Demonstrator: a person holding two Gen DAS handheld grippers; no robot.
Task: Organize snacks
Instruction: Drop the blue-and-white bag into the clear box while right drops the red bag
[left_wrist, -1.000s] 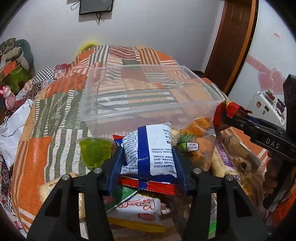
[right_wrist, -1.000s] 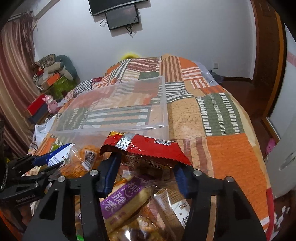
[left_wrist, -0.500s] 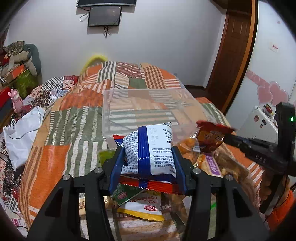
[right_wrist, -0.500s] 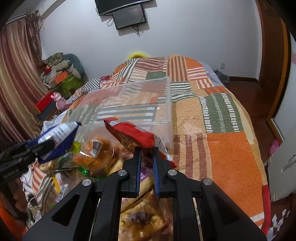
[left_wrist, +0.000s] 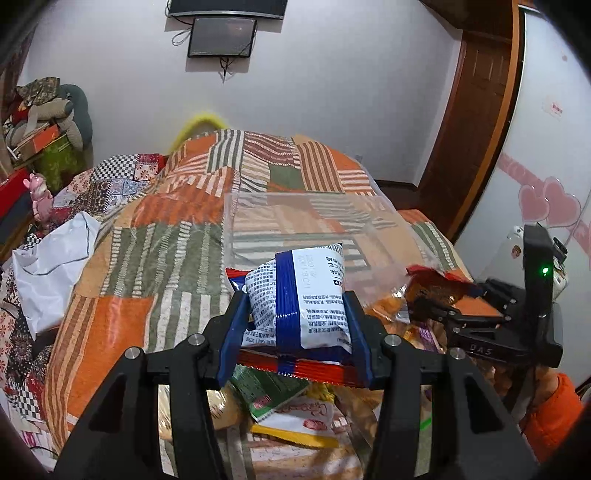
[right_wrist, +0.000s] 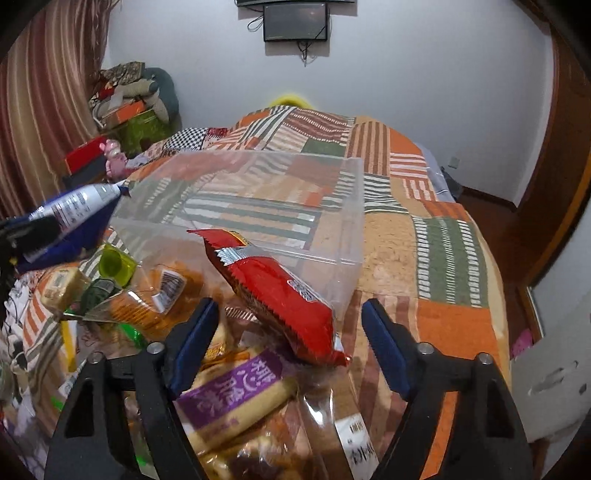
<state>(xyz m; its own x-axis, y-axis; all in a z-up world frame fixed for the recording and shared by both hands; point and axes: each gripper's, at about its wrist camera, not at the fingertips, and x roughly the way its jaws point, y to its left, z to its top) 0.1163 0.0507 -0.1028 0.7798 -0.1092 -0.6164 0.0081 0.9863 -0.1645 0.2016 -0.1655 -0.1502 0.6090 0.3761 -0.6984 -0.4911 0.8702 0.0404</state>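
Note:
My left gripper (left_wrist: 295, 299) is shut on a white and blue snack packet (left_wrist: 306, 291), held up in front of the clear plastic box (left_wrist: 306, 218). In the right wrist view that same packet (right_wrist: 81, 201) shows at the far left. My right gripper (right_wrist: 290, 306) has its jaws opening. A red snack packet (right_wrist: 280, 291) lies tilted between them, touched by neither pad, leaning at the near right corner of the clear box (right_wrist: 347, 206). The box holds nothing that I can see.
Below both grippers lies a pile of snacks on the patchwork bedspread (right_wrist: 443, 258): a purple stick packet (right_wrist: 229, 398), an orange bag (right_wrist: 159, 291), a green jelly cup (right_wrist: 114, 264). A white plastic bag (left_wrist: 51, 266) lies at the bed's left. A person's orange sleeve (left_wrist: 550, 410) is at the right.
The right gripper was shut on the red packet half a second ago; its jaws have since spread and the packet lies loose between them. The left gripper rose with its packet.

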